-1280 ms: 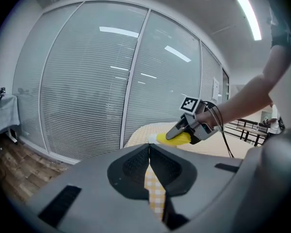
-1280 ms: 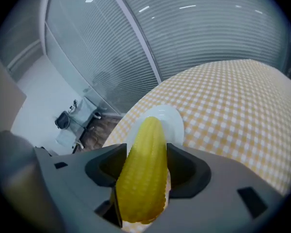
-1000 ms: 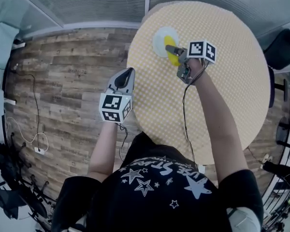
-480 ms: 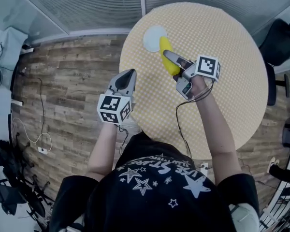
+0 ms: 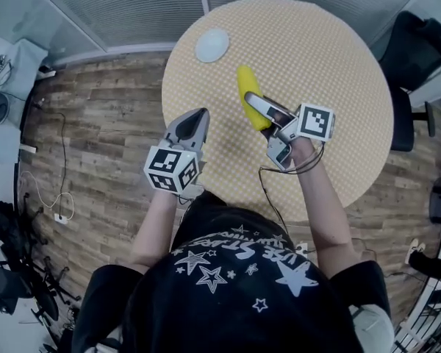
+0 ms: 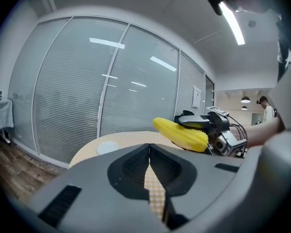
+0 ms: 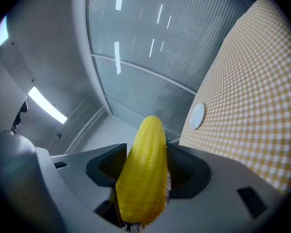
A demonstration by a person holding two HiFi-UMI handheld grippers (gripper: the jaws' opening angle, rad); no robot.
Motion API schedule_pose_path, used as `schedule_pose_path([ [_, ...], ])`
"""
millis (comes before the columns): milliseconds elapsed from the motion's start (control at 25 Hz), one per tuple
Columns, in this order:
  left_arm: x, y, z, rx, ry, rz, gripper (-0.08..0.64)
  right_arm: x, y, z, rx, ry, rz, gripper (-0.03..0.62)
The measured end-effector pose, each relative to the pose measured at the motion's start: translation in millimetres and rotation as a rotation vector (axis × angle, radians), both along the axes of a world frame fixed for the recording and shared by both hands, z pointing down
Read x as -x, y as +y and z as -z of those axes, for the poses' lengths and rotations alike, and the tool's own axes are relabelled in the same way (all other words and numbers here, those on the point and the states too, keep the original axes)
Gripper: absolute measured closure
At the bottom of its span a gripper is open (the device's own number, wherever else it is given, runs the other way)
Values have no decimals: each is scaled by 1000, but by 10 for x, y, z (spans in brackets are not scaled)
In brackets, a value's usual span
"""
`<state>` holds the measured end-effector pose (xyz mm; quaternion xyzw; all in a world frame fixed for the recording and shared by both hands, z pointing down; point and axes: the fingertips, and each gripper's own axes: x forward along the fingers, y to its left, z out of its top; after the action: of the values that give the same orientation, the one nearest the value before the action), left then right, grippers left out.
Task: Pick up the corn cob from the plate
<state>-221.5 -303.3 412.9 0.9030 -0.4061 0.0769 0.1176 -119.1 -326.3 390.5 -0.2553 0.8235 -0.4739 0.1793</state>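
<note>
Yellow corn cob [image 5: 245, 88] clamped in R gripper [image 5: 259, 109] jaws, above checked table [image 5: 338, 65], frame centre; plate [image 5: 212, 44] upper left, well apart. L gripper [image 5: 193, 119] jaws together, empty.

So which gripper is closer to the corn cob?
Right. The right gripper is shut on the corn cob; the left gripper, shut and empty, is off to its left.
</note>
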Motion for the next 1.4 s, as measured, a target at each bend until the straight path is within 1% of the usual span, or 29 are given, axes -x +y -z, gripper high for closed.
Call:
schedule_pose_path([
  [160, -298, 361, 74, -18, 7, 12, 551, -176, 481, 10, -25, 41, 25, 328],
  [360, -527, 709, 109, -34, 15, 34, 551, -344, 881, 77, -80, 68, 37, 328],
  [560, -714, 982, 45, -16, 33, 55, 551, -531, 1195, 66, -113, 82, 50, 328],
  [640, -777, 1043, 26, -7, 34, 48, 551, -584, 1269, 30, -105, 90, 49, 328],
  [840, -876, 1128, 19, -8, 24, -1, 551, -760, 1388, 18, -104, 75, -17, 328],
  [1000, -852, 1090, 93, -28, 23, -31, 551, -838, 1422, 45, -112, 60, -79, 328],
  [1120, -825, 1043, 116, -23, 33, -48, 551, -850, 1409, 68, -116, 89, -115, 328],
  [1240, -850, 1093, 124, -10, 35, -88, 551, -917, 1465, 45, -85, 95, -162, 328],
  [1400, -859, 1114, 202, -31, 21, -117, 551, -941, 1495, 162, -103, 102, -183, 328],
])
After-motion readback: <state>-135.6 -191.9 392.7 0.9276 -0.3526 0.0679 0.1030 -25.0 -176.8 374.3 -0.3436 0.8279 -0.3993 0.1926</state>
